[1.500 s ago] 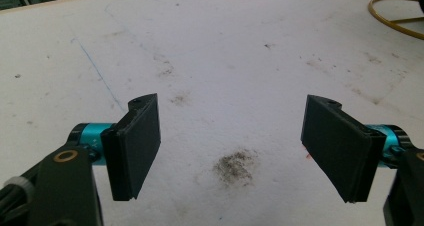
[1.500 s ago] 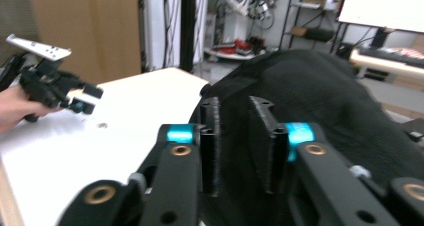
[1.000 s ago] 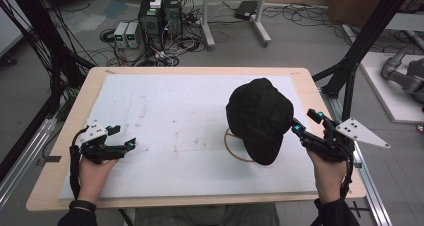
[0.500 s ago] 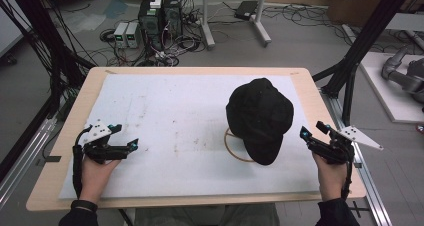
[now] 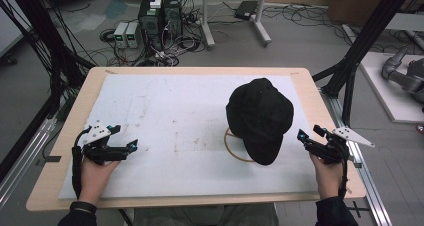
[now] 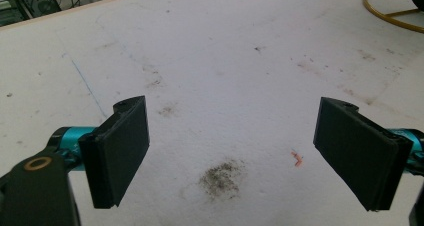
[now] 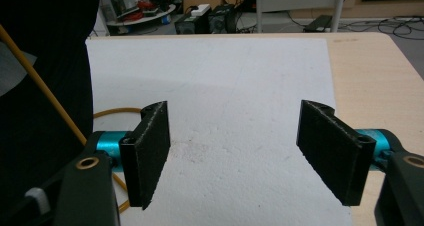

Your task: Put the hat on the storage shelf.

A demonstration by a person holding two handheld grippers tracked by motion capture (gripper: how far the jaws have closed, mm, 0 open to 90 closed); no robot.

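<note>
Left tool jaws wide apart, right tool likewise

High view: above the near edge, facing forward and down; takes in the whole table and floor beyond. Left gripper view: low, close over the white mat, facing the yellow ring. Right gripper view: low, beside the black cap, facing the far edge. All share mat and ring.

You are facing a wooden worktop carrying a white mat; beyond it, computer towers and tangled cables are sitting on grey floor, black frame posts flanking.
</note>
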